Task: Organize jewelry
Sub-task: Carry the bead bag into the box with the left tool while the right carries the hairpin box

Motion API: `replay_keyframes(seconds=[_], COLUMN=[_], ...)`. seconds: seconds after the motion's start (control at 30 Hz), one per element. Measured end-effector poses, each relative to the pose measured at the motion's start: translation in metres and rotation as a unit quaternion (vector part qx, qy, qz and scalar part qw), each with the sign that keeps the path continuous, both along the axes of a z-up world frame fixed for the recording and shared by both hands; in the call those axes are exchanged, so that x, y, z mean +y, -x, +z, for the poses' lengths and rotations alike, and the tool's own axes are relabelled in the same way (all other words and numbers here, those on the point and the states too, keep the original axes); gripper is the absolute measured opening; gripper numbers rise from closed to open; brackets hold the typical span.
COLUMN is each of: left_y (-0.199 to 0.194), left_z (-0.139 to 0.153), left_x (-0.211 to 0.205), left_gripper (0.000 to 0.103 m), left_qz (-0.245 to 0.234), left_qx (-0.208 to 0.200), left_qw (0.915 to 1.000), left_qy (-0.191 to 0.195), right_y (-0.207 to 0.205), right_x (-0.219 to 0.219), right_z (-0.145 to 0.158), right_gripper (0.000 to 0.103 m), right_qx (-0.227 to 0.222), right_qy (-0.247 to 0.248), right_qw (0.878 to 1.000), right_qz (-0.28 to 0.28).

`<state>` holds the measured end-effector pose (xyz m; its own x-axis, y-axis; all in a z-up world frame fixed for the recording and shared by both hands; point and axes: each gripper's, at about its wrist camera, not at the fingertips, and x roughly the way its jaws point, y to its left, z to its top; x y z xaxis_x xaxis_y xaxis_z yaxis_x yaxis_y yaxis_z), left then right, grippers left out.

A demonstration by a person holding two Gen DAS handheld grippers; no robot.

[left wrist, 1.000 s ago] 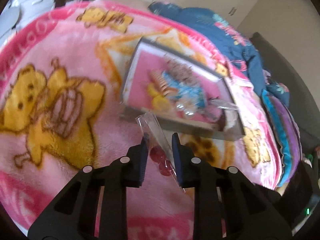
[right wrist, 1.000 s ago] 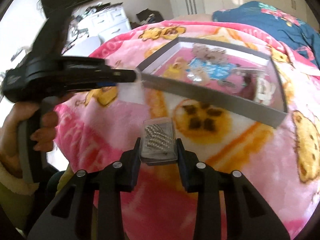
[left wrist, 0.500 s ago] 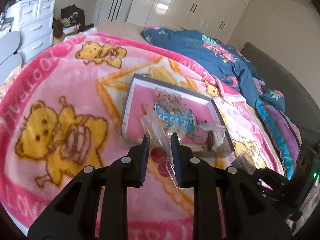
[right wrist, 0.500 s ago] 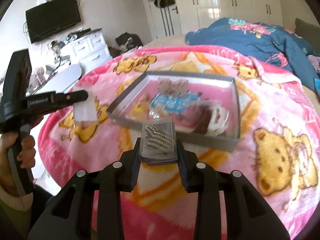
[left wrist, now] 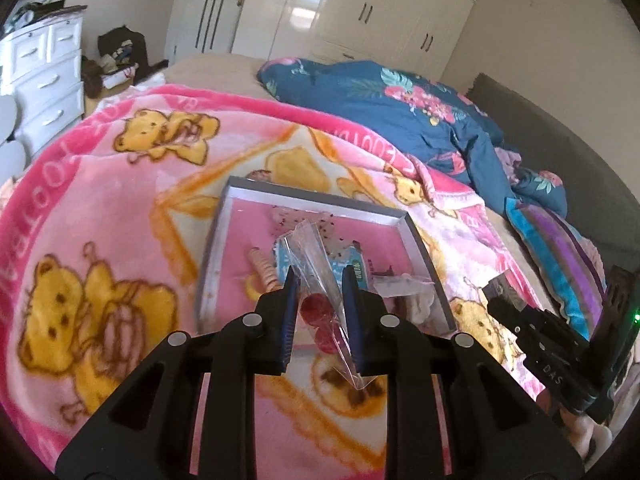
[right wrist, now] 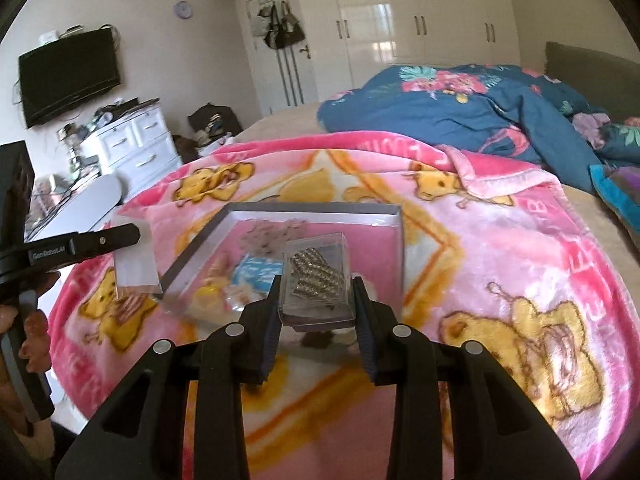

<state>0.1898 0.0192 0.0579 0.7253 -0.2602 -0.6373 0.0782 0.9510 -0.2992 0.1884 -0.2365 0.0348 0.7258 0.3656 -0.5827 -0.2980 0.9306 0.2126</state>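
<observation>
Left gripper (left wrist: 320, 276) clamping clear bag (left wrist: 316, 272) of red beads, hanging above near edge of grey tray (left wrist: 420, 248). Right gripper (right wrist: 316, 292) gripping clear case (right wrist: 316, 280) of silver studs over same tray (right wrist: 320, 210), lying on pink blanket (right wrist: 500, 260).

The left hand-held gripper (left wrist: 319, 296) was held forward and angled down, its two black fingers (left wrist: 289, 300) drawn near each other and pinching a clear bag with red pieces (left wrist: 320, 280) between the blue pads. The right hand-held gripper (right wrist: 316, 304) was likewise pointed forward and down, its fingers (right wrist: 272, 312) clamped on the sides of a small clear case (right wrist: 318, 280). In the right wrist view, the person's left hand (right wrist: 28, 332) was wrapped around the other tool's handle at the far left edge.
</observation>
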Motion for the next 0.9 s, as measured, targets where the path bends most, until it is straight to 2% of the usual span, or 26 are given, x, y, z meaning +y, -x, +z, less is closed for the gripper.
replay_keyframes(seconds=[0.13,0.47,0.73,0.8,0.83,0.87,0.9], left_y=[-0.023,-0.044,-0.049,-0.05,-0.05,-0.051,-0.051], left_z=[-0.015,-0.054,-0.063,-0.064,-0.065,-0.064,-0.064], left_x=[-0.013,-0.036,-0.039,-0.039,-0.038,-0.038,-0.039], left_gripper=[0.014,0.014,0.015,0.015,0.015,0.015,0.015], left_qz=[-0.011,-0.045,-0.046,-0.045,-0.045,-0.046,-0.045], left_qx=[0.018,0.041,0.049,0.051,0.052,0.052,0.052], left_qw=[0.9998,0.998,0.9974,0.9973,0.9973,0.9972,0.9972], left_qy=[-0.003,-0.016,-0.026,-0.027,-0.027,-0.027,-0.028], right_y=[-0.014,-0.04,-0.049,-0.051,-0.051,-0.049,-0.047], right_x=[-0.007,-0.002,0.008,0.011,0.012,0.012,0.011], right_z=[-0.011,-0.045,-0.055,-0.057,-0.058,-0.057,-0.057], right_gripper=[0.032,0.032,0.033,0.039,0.056,0.063,0.065], right_qx=[0.011,0.047,0.06,0.071,0.073,0.072,0.068], right_qy=[0.002,0.008,0.014,0.014,0.013,0.012,0.011], right_qw=[1.0,0.999,0.998,0.997,0.997,0.997,0.997], right_qz=[-0.016,-0.027,-0.021,-0.014,-0.015,-0.017,-0.018])
